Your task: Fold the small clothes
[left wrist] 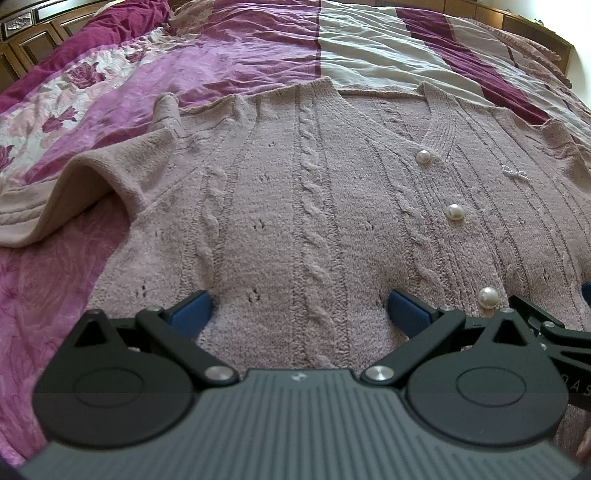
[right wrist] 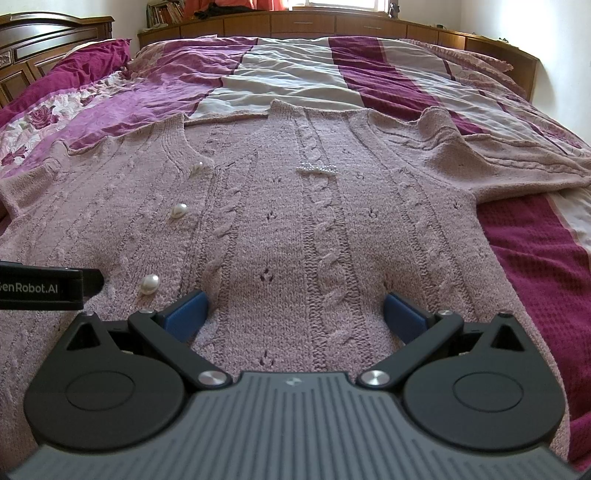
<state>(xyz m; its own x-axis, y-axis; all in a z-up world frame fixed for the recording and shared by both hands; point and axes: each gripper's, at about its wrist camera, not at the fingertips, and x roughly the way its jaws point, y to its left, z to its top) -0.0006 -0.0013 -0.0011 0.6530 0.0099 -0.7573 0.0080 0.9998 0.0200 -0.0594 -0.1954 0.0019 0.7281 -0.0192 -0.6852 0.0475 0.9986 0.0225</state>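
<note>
A dusty-pink cable-knit cardigan [left wrist: 314, 192] with pearl buttons [left wrist: 453, 212] lies flat, front up, across the bed. In the left wrist view its left sleeve [left wrist: 88, 188] is bunched and folded at the side. My left gripper [left wrist: 299, 306] hovers low over the hem area, open, with nothing between its blue pads [left wrist: 190, 312]. The cardigan [right wrist: 295, 229] fills the right wrist view too, its right sleeve [right wrist: 517, 162] spread out to the side and a small pearl bow [right wrist: 317, 168] on the chest. My right gripper [right wrist: 295, 308] is open over the lower front.
The bed is covered with a striped magenta, pink and grey quilt [right wrist: 295, 70] with a floral panel [left wrist: 48, 110] at the left. A wooden headboard [right wrist: 44, 48] and a wooden shelf unit [right wrist: 332, 22] border the bed. The other gripper's black body [right wrist: 44, 286] shows at the left edge.
</note>
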